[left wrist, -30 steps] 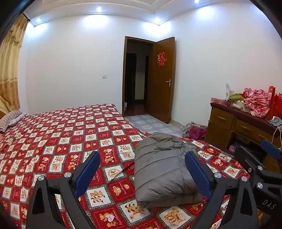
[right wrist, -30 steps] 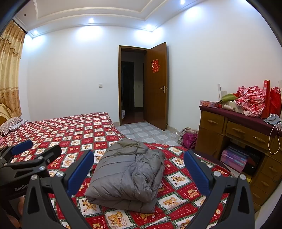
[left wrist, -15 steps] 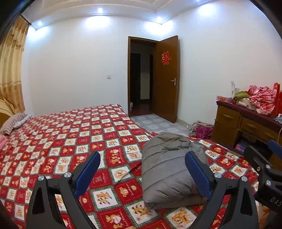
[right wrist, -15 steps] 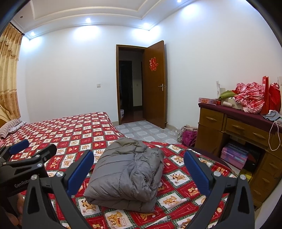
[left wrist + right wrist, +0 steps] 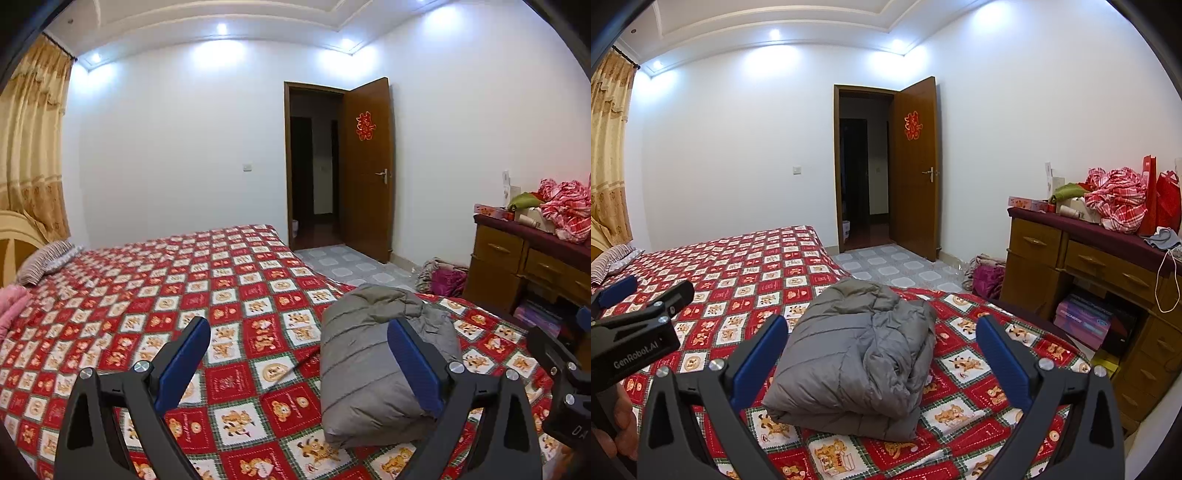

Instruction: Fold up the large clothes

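Already bundled, the grey padded jacket (image 5: 855, 360) lies as a thick folded packet near the foot corner of the bed (image 5: 155, 295), on the red patchwork bedspread (image 5: 746, 266), with its long axis running away from the cameras toward the door (image 5: 916, 162). Its smooth quilted side faces left, while the looser, rumpled layers sit along its right edge.

From the right gripper (image 5: 881, 354) the packet lies straight ahead and centred between the two blue pads (image 5: 759, 356), so this hand seems the better placed to reach it. From the left gripper (image 5: 299, 363) the jacket (image 5: 373, 369) sits off to the right, partly behind the right-hand blue pad (image 5: 413, 369); most of that gap frames bare bedspread.

Both pairs of fingers stand spread wide and hold nothing; neither touches the cloth, and both hang above and short of it. In the right wrist view the left gripper's black body shows at the left edge with a hand (image 5: 613, 424) under it. A wooden dresser (image 5: 1082, 273) stands well apart to the right.

To my eye the fold looks close to finished, and any further move would come in along the packet's near end.
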The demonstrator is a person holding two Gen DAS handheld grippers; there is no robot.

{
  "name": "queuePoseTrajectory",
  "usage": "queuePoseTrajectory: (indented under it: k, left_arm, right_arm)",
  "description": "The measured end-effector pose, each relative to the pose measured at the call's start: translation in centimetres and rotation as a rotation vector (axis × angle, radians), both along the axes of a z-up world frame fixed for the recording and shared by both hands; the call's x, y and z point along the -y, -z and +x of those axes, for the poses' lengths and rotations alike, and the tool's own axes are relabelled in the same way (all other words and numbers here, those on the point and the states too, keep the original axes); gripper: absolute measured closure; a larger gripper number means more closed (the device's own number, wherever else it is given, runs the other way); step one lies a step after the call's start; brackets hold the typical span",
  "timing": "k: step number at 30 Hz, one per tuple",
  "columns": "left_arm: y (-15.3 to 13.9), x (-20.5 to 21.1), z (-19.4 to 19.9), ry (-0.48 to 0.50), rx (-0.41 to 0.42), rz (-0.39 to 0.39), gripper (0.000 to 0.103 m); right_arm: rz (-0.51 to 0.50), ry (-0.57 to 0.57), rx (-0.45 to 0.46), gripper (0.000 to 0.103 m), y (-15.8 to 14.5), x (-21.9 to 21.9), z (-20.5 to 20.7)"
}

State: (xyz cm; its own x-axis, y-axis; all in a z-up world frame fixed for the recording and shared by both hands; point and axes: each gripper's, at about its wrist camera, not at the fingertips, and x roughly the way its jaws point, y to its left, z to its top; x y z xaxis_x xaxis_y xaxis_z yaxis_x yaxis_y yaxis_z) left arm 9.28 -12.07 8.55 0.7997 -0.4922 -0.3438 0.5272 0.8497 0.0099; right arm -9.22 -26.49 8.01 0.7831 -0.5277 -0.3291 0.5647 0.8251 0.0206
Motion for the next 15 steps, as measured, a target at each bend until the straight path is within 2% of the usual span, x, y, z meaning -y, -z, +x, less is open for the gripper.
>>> queuePoseTrajectory:
  k: [5, 15]
  left_arm:
    - [0.3, 0.1, 0.3, -0.024, 0.007, 0.024, 0.006]
    - [0.9, -0.8, 2.0, -0.044, -0.034, 0.033, 0.006]
  right_arm:
    - [0.009, -0.003, -0.009, 0.000, 0.2, -0.1, 0.2]
    - [0.030, 0.004, -0.014, 0.000, 0.6, 0.5, 0.5]
